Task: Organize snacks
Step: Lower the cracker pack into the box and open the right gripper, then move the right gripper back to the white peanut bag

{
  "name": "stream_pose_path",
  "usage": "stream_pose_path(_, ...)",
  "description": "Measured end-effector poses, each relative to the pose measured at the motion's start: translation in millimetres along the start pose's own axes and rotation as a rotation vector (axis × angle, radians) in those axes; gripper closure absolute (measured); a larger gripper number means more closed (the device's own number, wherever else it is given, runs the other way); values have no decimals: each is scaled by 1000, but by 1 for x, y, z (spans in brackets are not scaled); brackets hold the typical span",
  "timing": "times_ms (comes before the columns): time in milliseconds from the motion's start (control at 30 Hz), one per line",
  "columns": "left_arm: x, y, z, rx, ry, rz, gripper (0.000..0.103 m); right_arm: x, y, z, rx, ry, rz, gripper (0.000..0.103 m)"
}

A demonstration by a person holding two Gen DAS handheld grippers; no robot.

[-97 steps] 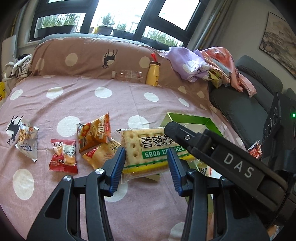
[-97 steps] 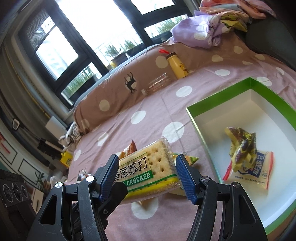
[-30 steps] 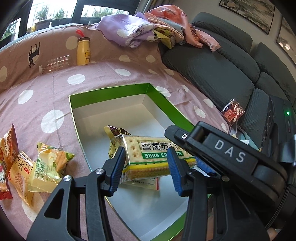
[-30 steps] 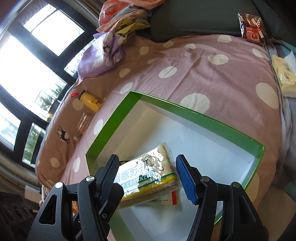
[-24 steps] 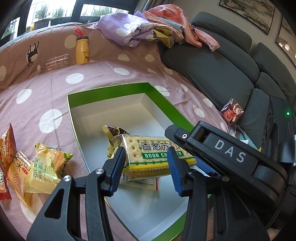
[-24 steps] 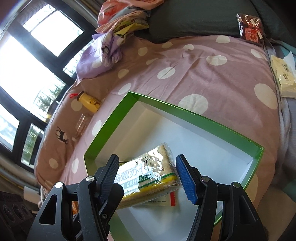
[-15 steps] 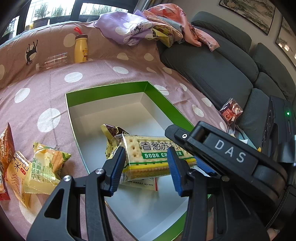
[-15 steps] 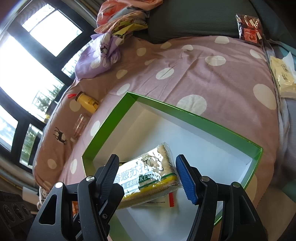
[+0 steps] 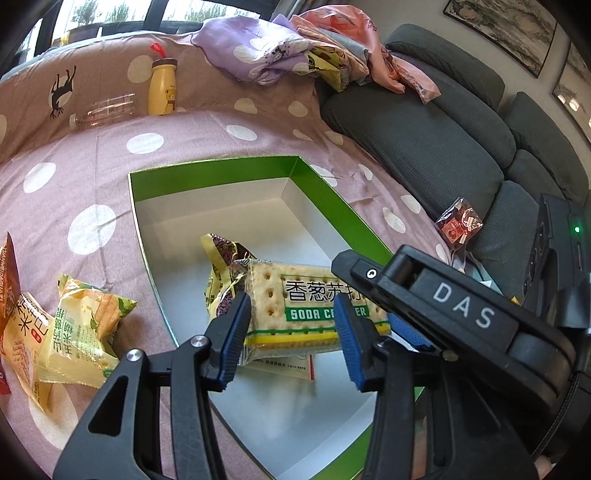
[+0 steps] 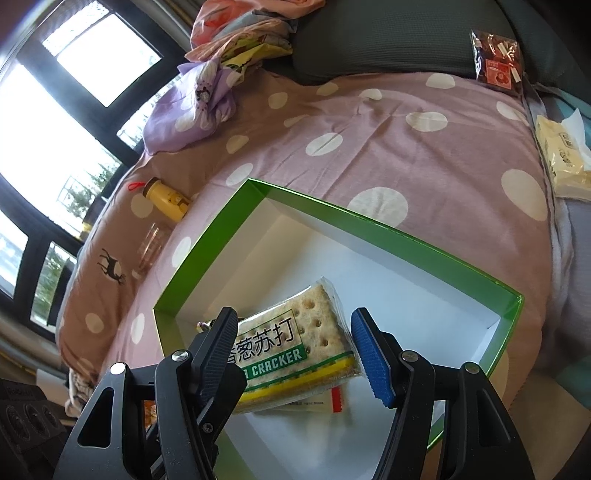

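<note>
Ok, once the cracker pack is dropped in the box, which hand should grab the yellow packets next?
Left hand-held gripper, probably. The yellow packets lie on its side of the box; the right hand-held gripper holds the cracker pack over the box, farther from them.

A home living room: grey sofa (image 9: 424, 140), framed pictures (image 9: 498, 33), windows (image 10: 55, 122).

Grey sofa (image 9: 436, 140), black-framed windows (image 10: 55, 122), polka-dot pink cover (image 9: 110, 155).
</note>
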State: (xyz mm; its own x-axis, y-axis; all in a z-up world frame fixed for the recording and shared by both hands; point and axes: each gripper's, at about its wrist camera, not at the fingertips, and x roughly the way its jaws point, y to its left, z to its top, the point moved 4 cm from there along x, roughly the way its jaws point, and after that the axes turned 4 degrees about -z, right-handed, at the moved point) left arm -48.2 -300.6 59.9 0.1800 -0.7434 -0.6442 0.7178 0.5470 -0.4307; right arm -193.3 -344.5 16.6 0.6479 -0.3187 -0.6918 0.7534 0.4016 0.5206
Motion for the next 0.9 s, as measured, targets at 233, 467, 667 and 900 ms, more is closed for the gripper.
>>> stream_pose_path(233, 0, 2, -1, -6, 1, 1, 57, 1, 0, -1, -11, 0, -18, 36)
stream_pose_path(467, -2, 11, -3, -50, 8, -8, 55, 0, 5, -3, -26, -1, -23, 36)
stream_pose_path(667, -38, 13, -3, -5, -55, 56, 40, -4, 23, -9, -55, 6, 60, 36)
stream_pose_path(900, -107, 57, -11, -43, -147, 220, 14, -19, 64, -25, -204, -38, 96, 27)
